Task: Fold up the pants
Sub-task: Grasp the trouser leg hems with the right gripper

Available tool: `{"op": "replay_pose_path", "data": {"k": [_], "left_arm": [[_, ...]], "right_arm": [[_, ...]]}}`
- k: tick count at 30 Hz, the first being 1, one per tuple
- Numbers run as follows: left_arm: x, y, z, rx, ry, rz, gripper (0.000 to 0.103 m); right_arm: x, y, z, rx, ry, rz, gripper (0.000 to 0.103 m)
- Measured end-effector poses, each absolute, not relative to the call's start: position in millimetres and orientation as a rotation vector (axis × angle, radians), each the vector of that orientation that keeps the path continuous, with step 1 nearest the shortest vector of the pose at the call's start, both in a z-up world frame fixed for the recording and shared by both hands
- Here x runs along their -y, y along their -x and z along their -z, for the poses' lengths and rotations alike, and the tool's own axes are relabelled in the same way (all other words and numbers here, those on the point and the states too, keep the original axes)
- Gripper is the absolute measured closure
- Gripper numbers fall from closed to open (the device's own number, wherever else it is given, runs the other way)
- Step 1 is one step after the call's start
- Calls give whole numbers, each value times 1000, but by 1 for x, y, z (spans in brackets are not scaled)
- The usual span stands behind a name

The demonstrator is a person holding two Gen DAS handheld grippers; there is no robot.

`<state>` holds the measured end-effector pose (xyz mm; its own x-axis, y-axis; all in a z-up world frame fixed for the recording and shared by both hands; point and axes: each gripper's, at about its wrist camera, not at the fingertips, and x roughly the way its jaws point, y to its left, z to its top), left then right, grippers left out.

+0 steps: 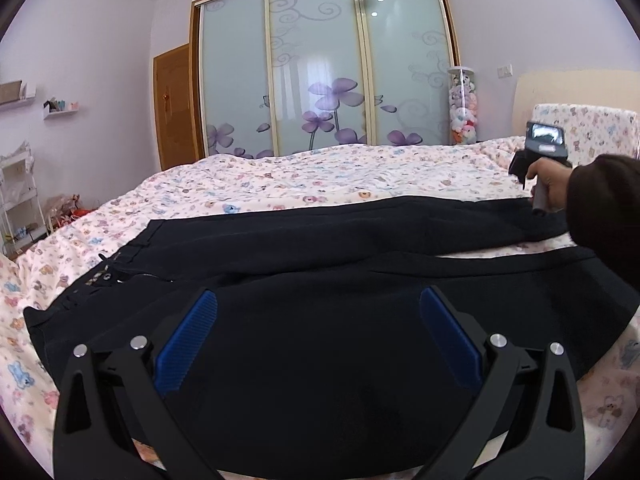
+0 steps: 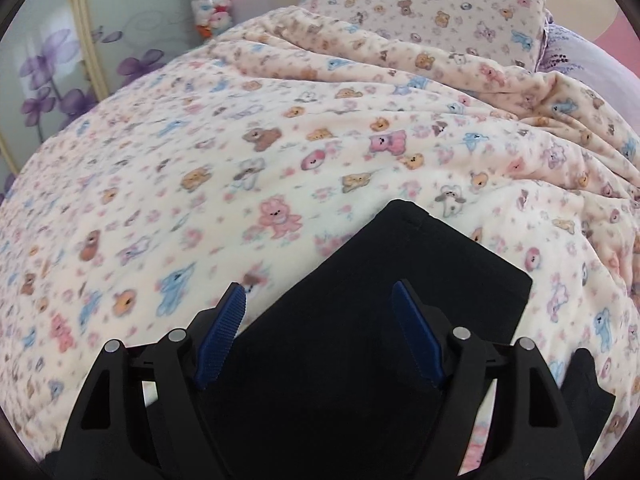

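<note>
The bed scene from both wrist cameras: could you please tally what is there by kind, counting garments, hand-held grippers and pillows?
Garments: 1, the black pants spread on the bedspread
Hand-held grippers: 2, the left hand-held gripper and the right hand-held gripper, both open
Pillows: 1, the bear-print pillow
Total: 4

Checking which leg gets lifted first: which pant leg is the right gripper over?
The far leg, beside the wardrobe side; the right gripper hovers open above its cuff. The near leg lies unattended.
</note>
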<state>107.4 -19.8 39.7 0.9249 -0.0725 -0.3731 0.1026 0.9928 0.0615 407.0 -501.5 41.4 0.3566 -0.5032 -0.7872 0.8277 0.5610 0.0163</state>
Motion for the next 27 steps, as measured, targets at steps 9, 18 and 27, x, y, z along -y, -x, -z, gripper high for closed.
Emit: {"op": "replay_pose_path", "data": {"k": [9,18,27], "left_arm": [[17,-109,-37,-390,-57,89,2],[13,-111,-36,-402,-34,129,2],[6,-118,-33,-437,8,139,2]], "right_arm": [[515,-408,-6,-914,-458,952,41],[524,-376,-15,-825,-638,795,92],[533,-314,-46,-648,-848,584,95]]}}
